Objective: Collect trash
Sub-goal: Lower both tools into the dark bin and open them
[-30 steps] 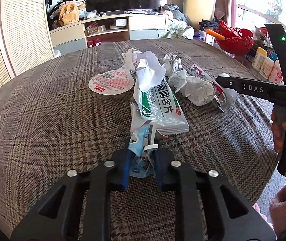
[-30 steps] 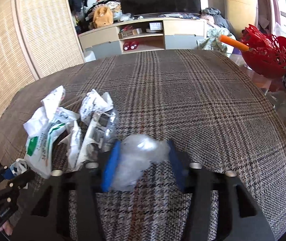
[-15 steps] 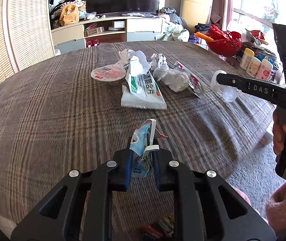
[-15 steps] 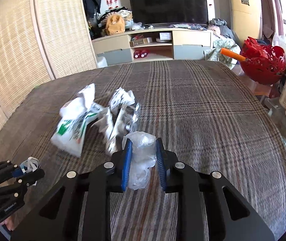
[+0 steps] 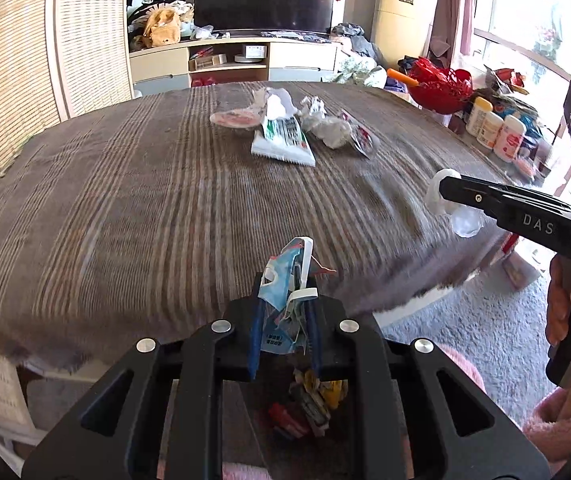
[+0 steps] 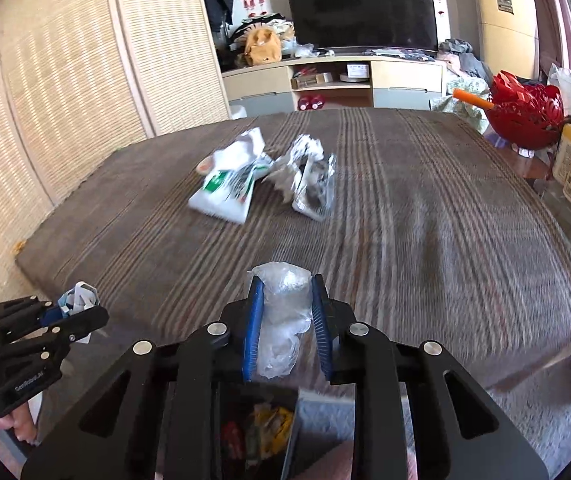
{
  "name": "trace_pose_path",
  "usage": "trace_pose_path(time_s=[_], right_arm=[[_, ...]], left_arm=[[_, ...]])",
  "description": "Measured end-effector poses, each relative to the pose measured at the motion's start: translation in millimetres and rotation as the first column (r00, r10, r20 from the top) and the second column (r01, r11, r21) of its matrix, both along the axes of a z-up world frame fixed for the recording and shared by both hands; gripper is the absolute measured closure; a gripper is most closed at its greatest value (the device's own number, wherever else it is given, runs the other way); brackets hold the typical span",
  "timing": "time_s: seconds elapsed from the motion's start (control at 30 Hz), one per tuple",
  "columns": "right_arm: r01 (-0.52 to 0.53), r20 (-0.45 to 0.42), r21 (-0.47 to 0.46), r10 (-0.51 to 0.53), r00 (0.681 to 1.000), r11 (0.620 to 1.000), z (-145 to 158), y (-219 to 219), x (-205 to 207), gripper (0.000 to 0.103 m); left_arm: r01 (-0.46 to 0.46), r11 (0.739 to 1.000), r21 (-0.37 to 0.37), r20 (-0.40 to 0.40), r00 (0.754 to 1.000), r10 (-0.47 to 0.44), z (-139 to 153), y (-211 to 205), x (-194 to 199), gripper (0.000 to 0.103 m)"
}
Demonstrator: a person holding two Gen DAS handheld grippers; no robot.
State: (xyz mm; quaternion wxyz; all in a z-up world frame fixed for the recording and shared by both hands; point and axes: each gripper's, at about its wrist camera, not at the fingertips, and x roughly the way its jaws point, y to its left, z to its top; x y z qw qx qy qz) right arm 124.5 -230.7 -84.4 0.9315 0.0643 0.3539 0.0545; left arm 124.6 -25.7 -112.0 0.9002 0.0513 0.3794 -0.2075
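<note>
My left gripper (image 5: 284, 300) is shut on a crumpled blue and white wrapper (image 5: 285, 296), held above the table's near edge. My right gripper (image 6: 286, 300) is shut on a clear crumpled plastic wrap (image 6: 284, 308); it also shows in the left wrist view (image 5: 455, 210) at the right. More trash lies mid-table: a white and green packet (image 5: 283, 140), crumpled tissue (image 5: 329, 130), a round lid (image 5: 232, 119) and a foil wrapper (image 6: 313, 192). A bin with colourful trash (image 5: 309, 404) sits on the floor right below both grippers.
The table (image 5: 125, 200) has a brown plaid cloth. A red basket (image 5: 439, 84) and several bottles (image 5: 493, 132) stand at the right. A TV cabinet (image 5: 245, 60) is behind. A wicker screen (image 6: 65, 100) stands at the left.
Both grippers have pulled back from the trash pile to the table's near edge, each carrying its piece. The bin below has come into view.
</note>
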Motion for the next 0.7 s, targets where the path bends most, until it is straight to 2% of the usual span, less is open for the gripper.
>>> trace_pose_path(time_s=[0.33, 0.7], right_arm=[[-0.031, -0.066, 0.030, 0.033, 0.997, 0.999, -37.8, 21.7, -47.2, 0.078], [-0.052, -0.181, 0.045, 0.060, 0.982, 0.998, -98.8, 42.4, -53.2, 0.078]], left_arm=[[-0.002, 1.000, -0.014, -0.055, 0.998, 0.002, -35.2, 9.6, -45.4, 0.085], [0.001, 0.999, -0.035, -0.213, 0.977, -0.009, -103.6, 9.8, -56.7, 0.085]])
